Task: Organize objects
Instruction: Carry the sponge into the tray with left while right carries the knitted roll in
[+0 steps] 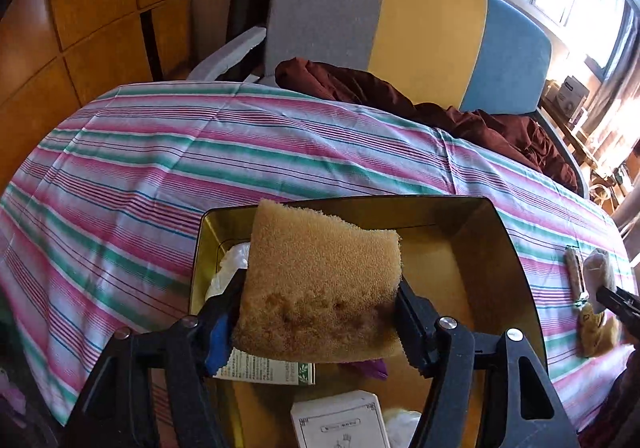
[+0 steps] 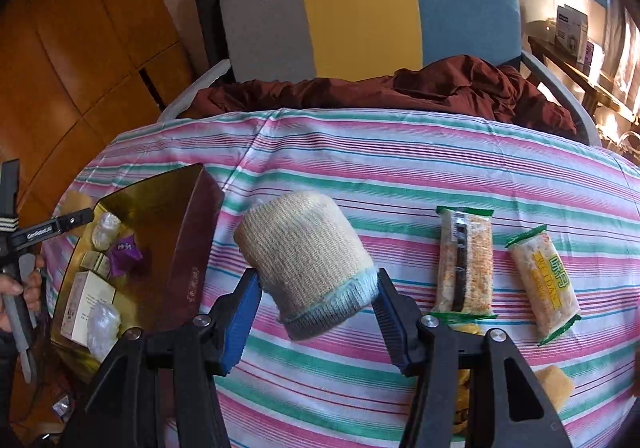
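Pinching a tan sponge [image 1: 320, 280] by both side edges: left gripper [image 1: 320, 322], poised right over the gold tin [image 1: 516, 248], likely set to drop it among the small boxes and wrapped bits already inside. Over to the right gripper [image 2: 318, 298]: clamped on a rolled knit sock [image 2: 308, 268], lifted above the striped cloth [image 2: 400, 168], tin well off to its left, probably next in. Two snack packets [image 2: 466, 260] lying flat further right, apparently waiting their turn.
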The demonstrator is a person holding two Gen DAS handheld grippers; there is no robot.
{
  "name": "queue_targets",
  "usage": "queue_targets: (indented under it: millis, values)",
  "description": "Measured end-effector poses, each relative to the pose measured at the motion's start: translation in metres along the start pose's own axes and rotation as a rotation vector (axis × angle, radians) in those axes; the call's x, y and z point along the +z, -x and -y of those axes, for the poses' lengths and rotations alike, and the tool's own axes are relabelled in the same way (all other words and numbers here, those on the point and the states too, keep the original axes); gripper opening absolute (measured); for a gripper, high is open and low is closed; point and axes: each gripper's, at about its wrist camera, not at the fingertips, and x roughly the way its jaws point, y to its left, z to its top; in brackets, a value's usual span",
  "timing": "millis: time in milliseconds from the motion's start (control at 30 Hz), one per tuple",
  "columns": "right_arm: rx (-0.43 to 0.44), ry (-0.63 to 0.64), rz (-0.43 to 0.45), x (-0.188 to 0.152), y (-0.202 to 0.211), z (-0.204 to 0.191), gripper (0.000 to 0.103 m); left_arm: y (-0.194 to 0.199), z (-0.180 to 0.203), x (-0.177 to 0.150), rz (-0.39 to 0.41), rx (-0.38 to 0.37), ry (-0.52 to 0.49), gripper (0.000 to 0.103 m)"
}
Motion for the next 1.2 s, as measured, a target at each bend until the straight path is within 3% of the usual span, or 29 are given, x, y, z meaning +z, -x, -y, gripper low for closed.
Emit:
queue_targets:
  millis: [167, 333, 567, 733, 800, 1200]
  values:
    - [0.062, 0.061, -0.020, -0.001, -0.003, -0.049, 0.056, -0.006, -0.009, -0.002, -0.013, -0.016, 0.060, 0.087]
    - [0.119, 0.118, -0.044, -0.004, -0.009, -0.093, 0.056, 0.011, -0.020, -0.007, 0.032, -0.025, 0.104, 0.086]
    - [0.170, 0.126, -0.101, -0.005, -0.038, -0.143, 0.056, 0.055, -0.026, -0.032, 0.156, 0.030, 0.070, 0.087]
    - [0.303, 0.112, -0.116, -0.003, -0.055, -0.172, 0.064, 0.074, -0.035, -0.054, 0.200, 0.044, 0.092, 0.087]
    - [0.291, 0.123, -0.120, -0.005, -0.056, -0.177, 0.074, 0.077, -0.035, -0.062, 0.202, 0.048, 0.084, 0.087]
    - [0.126, 0.120, -0.107, -0.024, -0.051, -0.151, 0.083, 0.083, -0.023, -0.089, 0.217, 0.070, 0.056, 0.087]
